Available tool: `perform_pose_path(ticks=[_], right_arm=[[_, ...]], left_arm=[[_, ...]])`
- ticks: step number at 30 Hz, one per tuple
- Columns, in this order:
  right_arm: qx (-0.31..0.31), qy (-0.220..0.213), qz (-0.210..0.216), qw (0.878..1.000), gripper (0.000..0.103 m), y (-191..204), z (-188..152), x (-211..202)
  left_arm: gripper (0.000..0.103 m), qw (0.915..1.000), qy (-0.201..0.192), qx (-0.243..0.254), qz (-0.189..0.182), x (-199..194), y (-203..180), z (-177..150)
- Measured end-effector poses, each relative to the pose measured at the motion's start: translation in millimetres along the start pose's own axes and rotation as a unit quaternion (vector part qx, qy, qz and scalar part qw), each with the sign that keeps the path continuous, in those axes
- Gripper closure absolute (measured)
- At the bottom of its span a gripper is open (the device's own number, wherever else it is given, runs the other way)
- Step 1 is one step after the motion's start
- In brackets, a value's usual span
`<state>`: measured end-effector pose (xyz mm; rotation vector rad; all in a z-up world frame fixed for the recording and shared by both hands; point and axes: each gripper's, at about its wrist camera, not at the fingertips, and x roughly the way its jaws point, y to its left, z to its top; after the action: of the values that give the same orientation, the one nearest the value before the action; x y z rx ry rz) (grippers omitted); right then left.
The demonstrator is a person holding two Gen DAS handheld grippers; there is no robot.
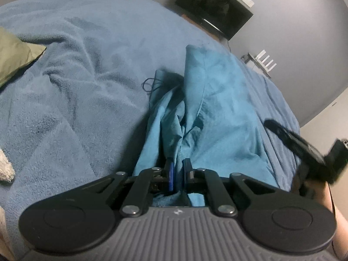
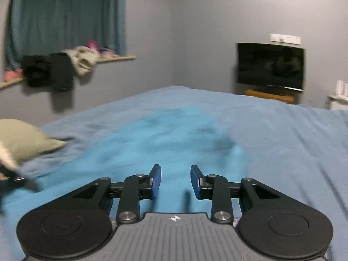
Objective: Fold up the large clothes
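Left gripper (image 1: 178, 174) was closed down, blue pads (image 1: 170, 175) nearly together with a fold of teal garment (image 1: 217, 108) pinched between them. Right gripper (image 2: 175, 181) had jaws spread apart, nothing between the blue pads (image 2: 157, 181). In the left wrist view the right gripper (image 1: 313, 152) sat off to the right, motion-blurred, with a bare forearm (image 1: 332, 206) below it.

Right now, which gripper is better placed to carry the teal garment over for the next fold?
Left. The left gripper is shut on the teal garment, bunched between its fingers. The right gripper is open above the cloth, holding nothing.
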<state>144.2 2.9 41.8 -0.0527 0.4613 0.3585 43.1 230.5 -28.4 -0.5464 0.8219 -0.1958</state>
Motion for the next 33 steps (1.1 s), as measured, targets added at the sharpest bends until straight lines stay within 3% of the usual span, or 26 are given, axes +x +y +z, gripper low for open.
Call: perform_pose_path(ticks=[4,8,13,16,17,21,23,26,28,33], right_arm=[[-0.017,0.029,-0.042,0.999,0.071,-15.4,4.3,46.8],[-0.007,0.034,-0.028,0.999,0.071,-15.5,11.5,87.7],[-0.072,0.087,-0.015,0.994,0.071,-5.0,24.3,151.6],[-0.041,0.093,0.018,0.995,0.068,-18.9,38.4,158.7],[-0.015,0.085,0.030,0.996,0.062,-27.7,42.9,153.5],[0.094,0.048,0.041,0.994,0.015,-76.1,42.9,114.5],[0.139,0.057,0.046,0.988,0.013,-100.6,34.8,103.8],[0.243,0.095,0.071,0.963,0.011,-139.3,11.2,100.7],[0.320,0.118,0.117,0.933,0.008,-155.2,-11.1,105.6],[0.433,0.168,0.200,0.863,0.000,-165.3,-55.4,153.0]], left_arm=[[0.098,1.0000,0.002,0.006,0.007,1.0,-2.6,0.9],[0.098,0.9998,0.006,0.012,0.018,6.0,-4.8,4.4],[0.096,0.9994,0.013,0.010,0.029,14.7,2.5,7.6],[0.095,0.9995,0.016,0.005,0.028,16.9,7.0,8.6],[0.095,0.9995,0.016,0.004,0.028,17.5,8.4,8.7],[0.095,0.9995,0.017,0.003,0.028,18.9,10.9,9.2],[0.095,0.9994,0.018,0.005,0.030,20.0,9.9,9.5],[0.095,0.9994,0.020,0.002,0.028,21.4,11.3,10.1],[0.095,0.9994,0.021,-0.002,0.026,21.2,12.0,10.6],[0.096,0.9994,0.024,-0.007,0.026,22.8,13.7,10.3]])
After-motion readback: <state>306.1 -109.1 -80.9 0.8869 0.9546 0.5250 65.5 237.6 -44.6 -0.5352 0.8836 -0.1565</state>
